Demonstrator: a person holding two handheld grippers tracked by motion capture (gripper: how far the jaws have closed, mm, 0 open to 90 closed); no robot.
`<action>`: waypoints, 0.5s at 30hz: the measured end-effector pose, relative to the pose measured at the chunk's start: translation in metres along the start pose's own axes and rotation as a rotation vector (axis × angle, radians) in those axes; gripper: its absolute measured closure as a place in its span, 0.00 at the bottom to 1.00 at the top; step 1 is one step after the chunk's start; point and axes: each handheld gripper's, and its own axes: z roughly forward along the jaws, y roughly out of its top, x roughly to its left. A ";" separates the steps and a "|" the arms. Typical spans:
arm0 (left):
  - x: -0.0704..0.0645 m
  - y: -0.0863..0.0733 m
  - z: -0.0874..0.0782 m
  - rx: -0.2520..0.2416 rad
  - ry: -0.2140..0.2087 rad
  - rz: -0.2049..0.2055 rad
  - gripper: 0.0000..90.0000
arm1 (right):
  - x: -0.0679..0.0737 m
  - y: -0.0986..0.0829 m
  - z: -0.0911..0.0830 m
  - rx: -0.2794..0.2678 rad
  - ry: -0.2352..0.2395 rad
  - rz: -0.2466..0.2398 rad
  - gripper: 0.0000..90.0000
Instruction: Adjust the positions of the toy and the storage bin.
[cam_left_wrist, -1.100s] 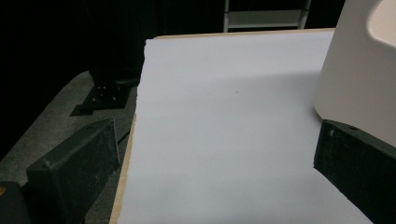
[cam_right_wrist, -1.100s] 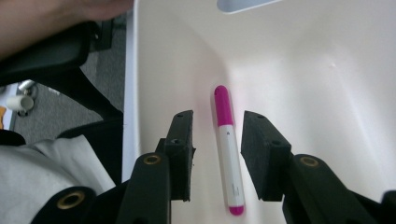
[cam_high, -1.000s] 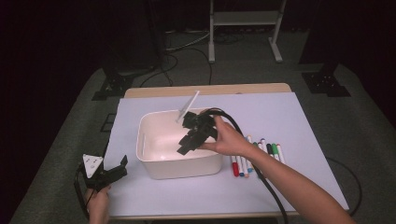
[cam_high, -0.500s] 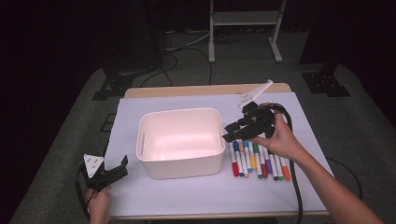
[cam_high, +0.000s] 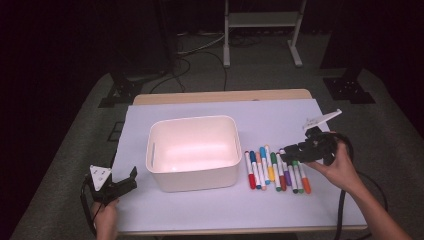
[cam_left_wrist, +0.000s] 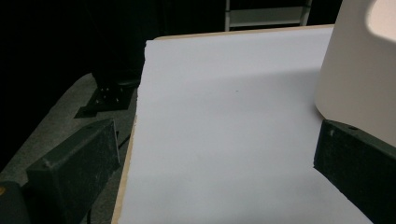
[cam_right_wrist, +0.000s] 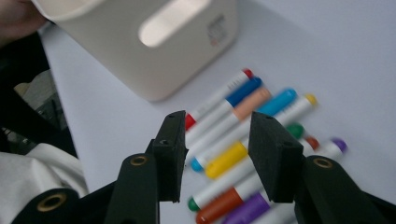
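Since half a second ago the right gripper has dropped from above the far corner of the white plastic bin down to the row of markers, while the left gripper has stayed parked off the bin's near left corner. In the right gripper view the jaws stand apart with nothing between them, hovering over the marker row; the left gripper view shows that pair spread wide over bare white table cover, empty too. The markers lie side by side just right of the bin, parallel to its right wall, touching or nearly touching each other, and the bin itself looks empty. The step in hand appears to be picking one marker to drop into the bin. Because the barrels are packed so tightly, a good grasp probably means choosing an end marker, such as the orange-capped one farthest from the bin, or slipping one jaw tip into the slim gap beside the yellow marker so only a single barrel is caught. Turning the jaws square across the barrel and closing near its middle should keep it from pivoting. Lowering slowly would avoid scattering the neighbours toward the bin wall.
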 end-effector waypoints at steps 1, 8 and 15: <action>0.000 0.000 0.000 0.000 0.000 0.001 0.00 | -0.004 -0.007 0.000 -0.001 -0.004 0.020 0.61; 0.000 0.000 0.000 -0.002 -0.001 0.001 0.00 | -0.022 -0.043 0.003 0.032 -0.115 0.104 0.62; 0.000 0.000 0.000 -0.004 -0.005 0.000 0.00 | -0.031 -0.062 0.006 0.053 -0.222 0.155 0.64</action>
